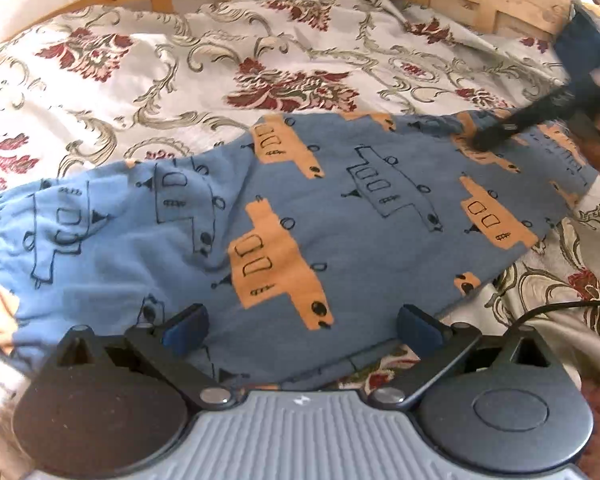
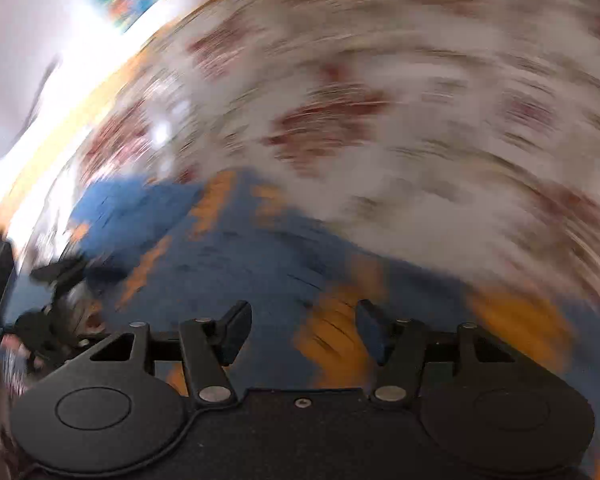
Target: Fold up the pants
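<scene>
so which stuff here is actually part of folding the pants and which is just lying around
Part of the job:
- blue pants
- left gripper, open
- right gripper, open

Just lying about:
- floral bedspread
- wooden bed frame
- black cable

The pants [image 1: 300, 216] are dusty blue, printed with orange boats and black-outlined boats. Around them, from nine through twelve to three o'clock, the bedspread [image 1: 180, 80] is cream with dark red flowers and olive-grey scrolls. The left tongs [image 1: 300, 326] are black with blue pads [image 1: 186, 326].
</scene>
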Demonstrator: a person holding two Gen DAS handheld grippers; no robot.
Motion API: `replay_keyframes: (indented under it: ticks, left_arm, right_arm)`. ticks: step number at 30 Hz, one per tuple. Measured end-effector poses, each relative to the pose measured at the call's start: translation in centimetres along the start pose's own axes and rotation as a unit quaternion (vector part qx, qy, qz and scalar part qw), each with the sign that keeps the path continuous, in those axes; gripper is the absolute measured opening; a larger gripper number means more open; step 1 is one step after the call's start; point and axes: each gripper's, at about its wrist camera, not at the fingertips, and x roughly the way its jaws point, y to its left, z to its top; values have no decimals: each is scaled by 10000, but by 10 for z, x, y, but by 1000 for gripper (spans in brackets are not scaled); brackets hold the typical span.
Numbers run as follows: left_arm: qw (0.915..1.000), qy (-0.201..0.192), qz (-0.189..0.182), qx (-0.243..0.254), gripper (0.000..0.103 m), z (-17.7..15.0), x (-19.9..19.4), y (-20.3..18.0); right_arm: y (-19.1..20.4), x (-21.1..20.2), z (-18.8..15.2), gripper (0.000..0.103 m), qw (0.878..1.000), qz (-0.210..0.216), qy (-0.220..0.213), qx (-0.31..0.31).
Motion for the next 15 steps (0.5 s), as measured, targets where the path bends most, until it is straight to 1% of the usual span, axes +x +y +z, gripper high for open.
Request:
replay_keyframes:
  ticks: [1,2,3,4,5,6,7,9,10,11,12,13,15]
  left_arm:
    - [9999,80,50,-75,103,1,-3,-1]
    - [9997,152,97,-176,103,2,-6,-2]
    - [9992,196,117,-323,103,4,-10,-4]
    - [9983,161,61,-550,103,6,-17,-5]
    - [9971,58,-54,-751,103,8,-22,-7]
    - [9948,-130,-236,-984,103,12,-29,-10]
    - [9924,-286,-381,-1133,103,17,-33,-14]
    - [9882,-536,-685,-1261,103,36,-33,-28]
    - [9874,-595,-823,-1215,103,48,-29,-37]
    - [9874,-627,-959,-1093,103,62,-24,-48]
    - [9879,-647,-1076,-915,103,79,-18,-61]
    - [9877,-699,-1212,-694,103,97,-13,-77]
    - [9845,-819,-1530,-255,103,131,0,-107]
  right_arm:
    - [-12,-23,-13,65,9983,-349,-298,353]
    - [-20,-46,-26,76,9926,-747,-626,726]
    - [-25,-68,-39,83,9838,-1125,-903,1060]
    - [-26,-87,-52,92,9751,-1406,-1133,1291]
    - [-24,-108,-68,94,9661,-1614,-1381,1467]
    - [-23,-121,-81,96,9601,-1730,-1532,1573]
    - [-19,-134,-96,101,9512,-1928,-1715,1691]
    - [-13,-148,-125,101,9320,-2340,-2080,1829]
    - [-13,-151,-137,101,9233,-2508,-2180,1927]
    - [-16,-152,-144,101,9167,-2611,-2186,2091]
    - [-20,-150,-149,100,9123,-2582,-2198,2298]
    - [-26,-150,-153,99,9093,-2427,-2258,2514]
    - [-31,-146,-157,99,9032,-2164,-2436,2795]
